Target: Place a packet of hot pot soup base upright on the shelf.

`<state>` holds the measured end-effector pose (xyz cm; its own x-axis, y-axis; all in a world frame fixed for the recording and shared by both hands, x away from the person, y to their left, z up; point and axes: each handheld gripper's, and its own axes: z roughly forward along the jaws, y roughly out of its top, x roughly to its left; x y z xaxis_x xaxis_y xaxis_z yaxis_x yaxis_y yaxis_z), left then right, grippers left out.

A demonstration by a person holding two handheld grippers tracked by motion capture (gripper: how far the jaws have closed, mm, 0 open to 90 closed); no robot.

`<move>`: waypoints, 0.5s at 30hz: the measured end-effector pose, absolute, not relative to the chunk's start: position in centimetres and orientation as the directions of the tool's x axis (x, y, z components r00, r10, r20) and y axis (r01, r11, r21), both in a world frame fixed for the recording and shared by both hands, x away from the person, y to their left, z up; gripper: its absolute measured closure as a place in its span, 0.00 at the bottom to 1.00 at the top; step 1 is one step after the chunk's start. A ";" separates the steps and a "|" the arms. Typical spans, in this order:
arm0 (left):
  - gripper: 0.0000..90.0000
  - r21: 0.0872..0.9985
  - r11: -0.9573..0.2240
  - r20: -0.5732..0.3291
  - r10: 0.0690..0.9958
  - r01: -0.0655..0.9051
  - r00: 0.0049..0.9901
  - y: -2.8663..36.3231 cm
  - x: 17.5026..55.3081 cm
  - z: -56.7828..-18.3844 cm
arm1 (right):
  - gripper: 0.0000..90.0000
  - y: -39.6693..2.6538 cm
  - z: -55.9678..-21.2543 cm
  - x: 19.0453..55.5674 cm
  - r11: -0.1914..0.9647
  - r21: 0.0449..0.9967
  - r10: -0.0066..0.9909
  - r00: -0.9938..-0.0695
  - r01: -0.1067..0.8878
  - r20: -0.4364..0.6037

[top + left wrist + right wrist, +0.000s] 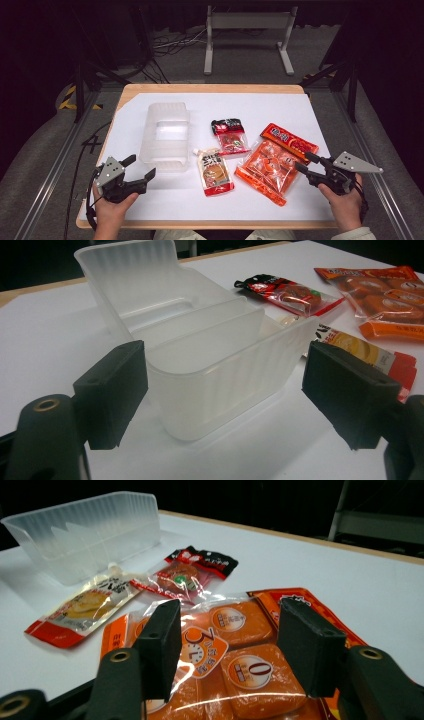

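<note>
On the table, high view: a white sheet (280,107) is covering the wooden tabletop, and four things are lying on it.
Container: a clear, ribbed plastic rectangular container (165,134) is sitting left of centre, open side up.
Packets: a small red-and-black snack packet (229,135) is lying to its right, a cream-and-red spouted sauce pouch (215,172) is lying just in front of that, and a large orange bag of wrapped cakes (275,161) is lying furthest right.
Left gripper (140,167): it is hovering near the container's front left corner, jaws standing wide apart with nothing between them.
Right gripper (306,162): it is pointing at the orange bag's right edge, jaws parted and gripping nothing.

From the left gripper view: the left gripper (225,385) is facing the container (200,350), whose near end is showing between the spread black jaws but clear of both pads.
Beyond: the snack packet (287,292), sauce pouch (365,352) and orange bag (385,295) are lying to the right.

From the right gripper view: the right gripper (227,650) is hanging just above the orange bag (240,660), jaws open and not pressing it.
Farther off: the sauce pouch (85,607), snack packet (192,572) and container (85,530) are lying behind.
</note>
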<state>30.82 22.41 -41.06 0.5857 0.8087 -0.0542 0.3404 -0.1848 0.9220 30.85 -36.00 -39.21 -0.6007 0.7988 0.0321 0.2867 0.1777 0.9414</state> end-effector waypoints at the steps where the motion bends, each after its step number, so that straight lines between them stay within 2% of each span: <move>1: 0.21 0.921 -0.186 -0.054 0.808 0.341 0.587 22.4 30.8 -41.1 | 0.48 -36.1 -39.2 30.9 0.166 0.948 0.798 -0.602 0.270 0.032; 4: 0.21 0.919 -0.209 -0.029 0.808 0.333 0.589 22.2 30.8 -41.1 | 0.47 -36.3 -39.1 31.0 0.147 0.958 0.792 -0.610 0.247 0.036; 5: 0.21 0.920 -0.211 -0.027 0.807 0.330 0.590 22.1 30.8 -41.1 | 0.48 -36.4 -39.1 31.1 0.140 0.948 0.779 -0.622 0.284 0.071; 8: 0.21 0.919 -0.210 -0.031 0.806 0.334 0.592 22.1 30.8 -41.1 | 0.42 -36.3 -39.0 31.2 0.150 0.947 0.796 -0.603 0.284 0.055; 11: 0.21 0.920 -0.203 -0.040 0.803 0.336 0.595 22.2 30.9 -41.1 | 0.43 -36.2 -38.7 31.3 0.185 0.949 0.783 -0.621 0.255 0.014; 15: 0.21 0.921 -0.187 -0.057 0.804 0.342 0.592 22.3 31.0 -41.2 | 0.43 -36.2 -38.5 31.8 0.174 0.956 0.772 -0.635 0.238 0.017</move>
<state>30.99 22.32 -41.21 0.5917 0.8042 -0.0568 0.3420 -0.1866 0.9210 31.76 -36.19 -38.54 -0.6350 0.7723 0.0172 0.2378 0.1742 0.9556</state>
